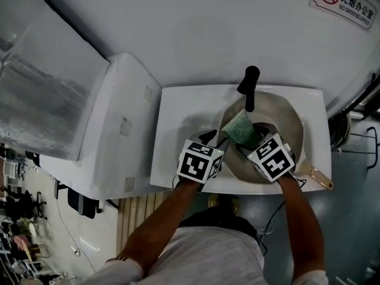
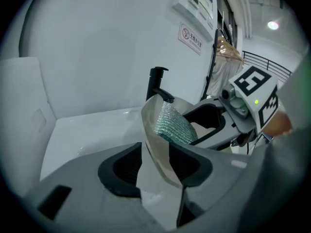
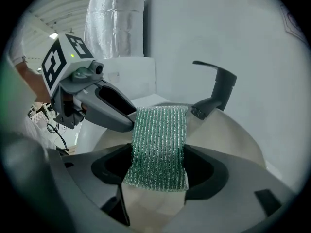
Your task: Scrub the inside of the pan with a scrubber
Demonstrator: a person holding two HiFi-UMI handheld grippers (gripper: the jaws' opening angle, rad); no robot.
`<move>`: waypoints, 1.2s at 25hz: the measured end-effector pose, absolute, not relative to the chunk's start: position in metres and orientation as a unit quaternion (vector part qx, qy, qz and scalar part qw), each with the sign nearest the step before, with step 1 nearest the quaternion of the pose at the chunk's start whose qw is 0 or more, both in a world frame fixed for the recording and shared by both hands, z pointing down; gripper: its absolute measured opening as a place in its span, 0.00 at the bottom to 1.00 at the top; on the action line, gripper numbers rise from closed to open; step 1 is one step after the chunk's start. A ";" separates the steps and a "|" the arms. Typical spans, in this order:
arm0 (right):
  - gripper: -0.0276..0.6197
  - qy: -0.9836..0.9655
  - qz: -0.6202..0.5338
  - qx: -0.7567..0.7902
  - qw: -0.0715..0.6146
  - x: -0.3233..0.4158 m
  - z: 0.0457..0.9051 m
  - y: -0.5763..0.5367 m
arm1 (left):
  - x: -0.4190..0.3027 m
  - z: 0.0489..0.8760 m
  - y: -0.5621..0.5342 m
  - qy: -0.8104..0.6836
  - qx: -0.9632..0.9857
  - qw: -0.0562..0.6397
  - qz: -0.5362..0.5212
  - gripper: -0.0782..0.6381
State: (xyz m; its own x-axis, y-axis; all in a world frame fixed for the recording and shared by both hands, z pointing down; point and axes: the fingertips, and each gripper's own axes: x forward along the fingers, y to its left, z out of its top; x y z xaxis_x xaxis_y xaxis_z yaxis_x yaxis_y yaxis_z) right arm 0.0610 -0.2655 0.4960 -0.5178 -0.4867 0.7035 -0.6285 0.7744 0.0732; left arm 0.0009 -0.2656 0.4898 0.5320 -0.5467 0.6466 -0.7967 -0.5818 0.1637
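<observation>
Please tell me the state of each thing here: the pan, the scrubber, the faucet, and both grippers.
left gripper: open, pan rim between its fingers.
right gripper: shut on the scrubber.
pan: tilted in the sink.
scrubber: held over the pan's inside.
faucet: no water visible.

Pale grey short-sleeved shirt; left hand-held gripper and right hand-held gripper grey, black-lined jaws; each bears a white cube with black square markers.

It is bright and even here. A lamp glows up high. The white sink shines a little. Both gripper views bend and go dark round the edges. The green scrubber looks sharp.
</observation>
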 end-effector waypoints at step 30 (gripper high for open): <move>0.57 -0.779 0.135 0.421 0.445 0.139 0.534 -0.314 | -0.001 0.504 -0.268 -0.393 0.838 0.246 0.289 0.24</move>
